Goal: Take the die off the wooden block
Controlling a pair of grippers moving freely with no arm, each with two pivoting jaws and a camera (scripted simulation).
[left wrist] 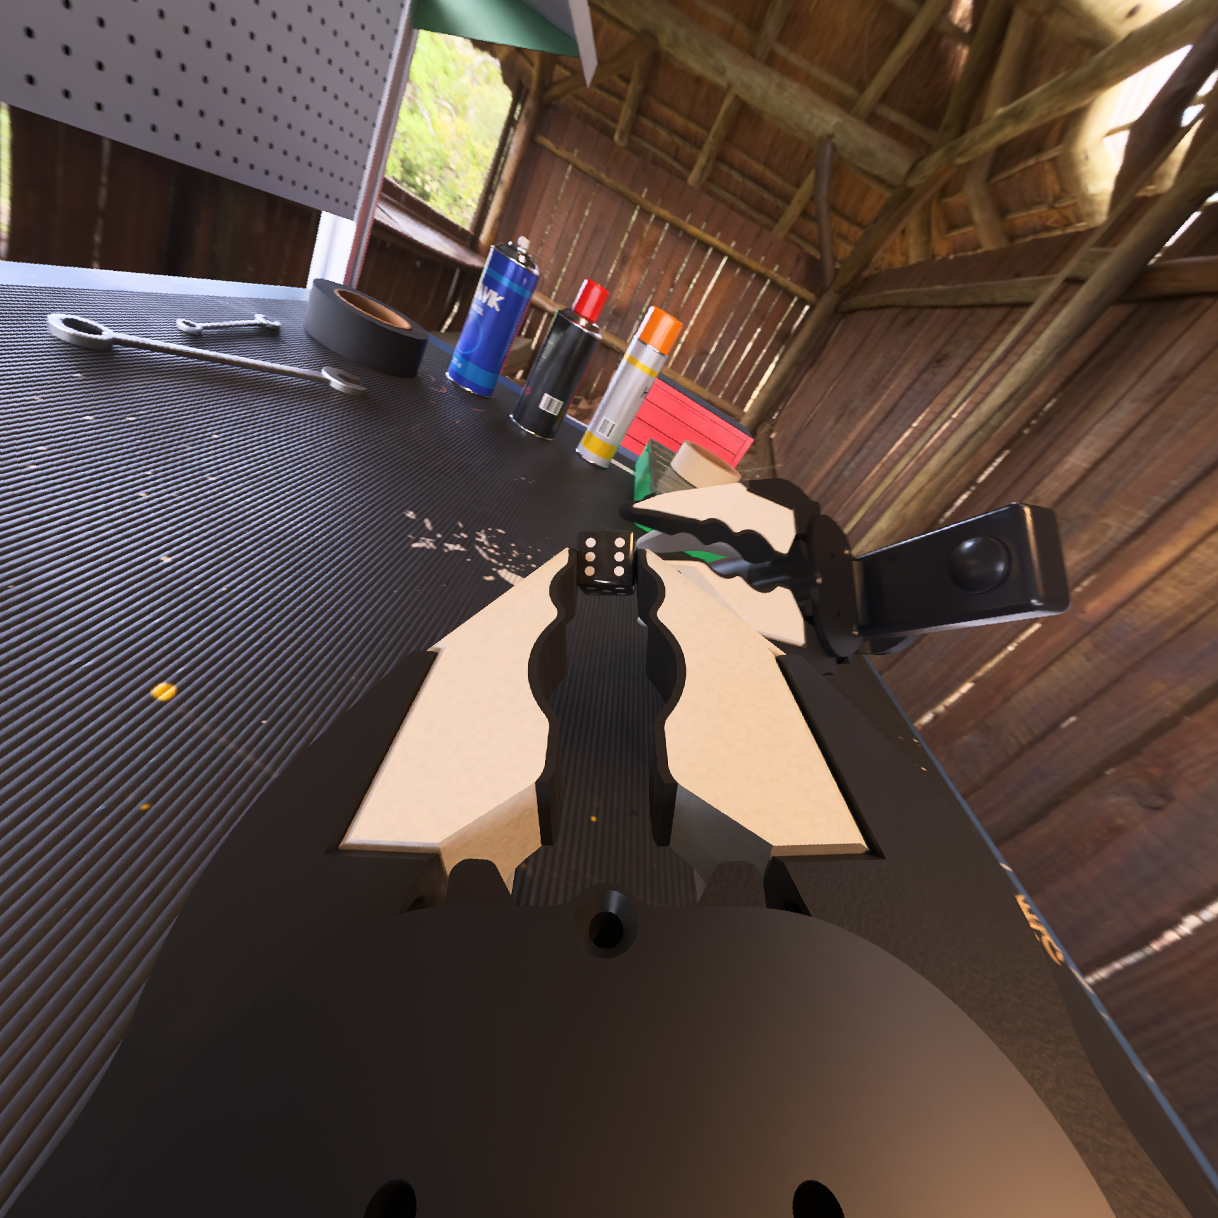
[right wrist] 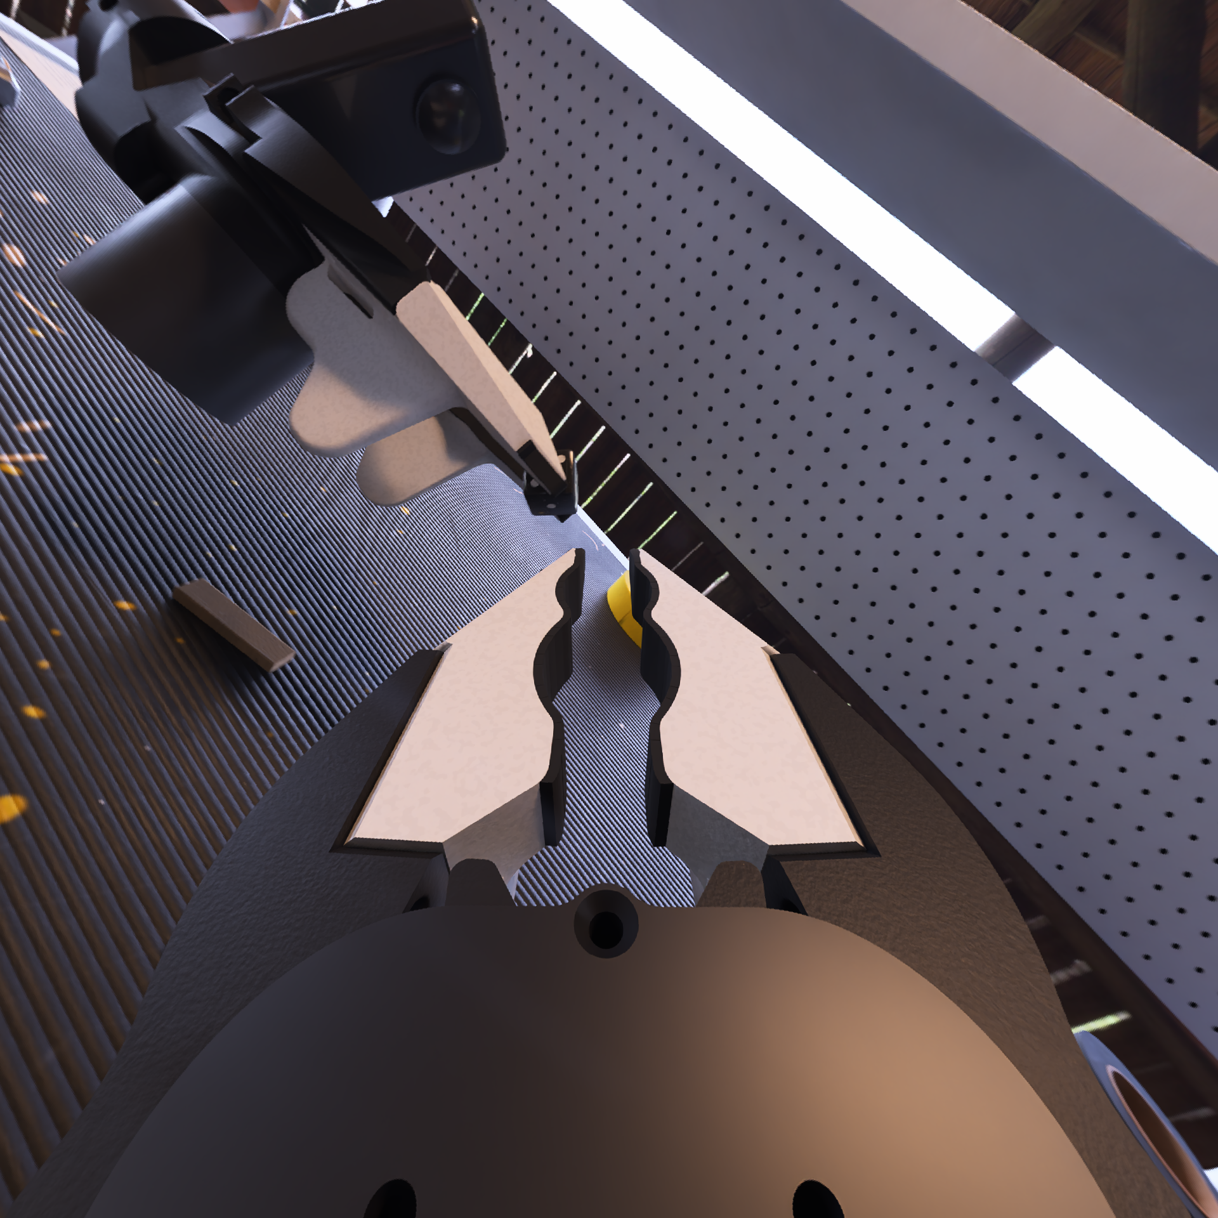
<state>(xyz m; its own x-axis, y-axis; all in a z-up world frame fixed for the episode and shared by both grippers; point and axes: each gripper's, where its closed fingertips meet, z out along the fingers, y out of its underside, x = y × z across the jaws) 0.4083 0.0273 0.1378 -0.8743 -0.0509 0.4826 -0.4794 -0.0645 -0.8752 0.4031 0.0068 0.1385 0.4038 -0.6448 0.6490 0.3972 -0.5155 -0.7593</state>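
The left hand-held gripper (left wrist: 606,560) is seen clamped on the die (left wrist: 605,567), the black cube pinched right at the fingertips with a white-pipped face turned up. The die is held clear of the wooden block (right wrist: 232,624): in the right wrist view that thin brown slab lies flat and bare on the ribbed table (left wrist: 231,560), at about eight o'clock from the lifted die (right wrist: 550,491). A tip grip is judged to suit so small a cube, since the scalloped inner edges further back would offer it no flat seat.

The right hand-held gripper (right wrist: 606,580) is held apart, its fingers parted by a narrow gap with nothing between them; only a yellow object (right wrist: 623,609) is glimpsed beyond its tips at twelve o'clock, too hidden to name. It is judged to be parked out of the way, just off at two o'clock from the die in the left wrist view.

Further out, three spray cans (left wrist: 560,359) are lined up at twelve o'clock along the table's far edge, a dark tape roll (left wrist: 366,326) at eleven, and a long wrench (left wrist: 198,352) at ten. Behind them a grey pegboard (left wrist: 198,92) is stood upright. The lift looks done; only a setting-down place remains to be picked.
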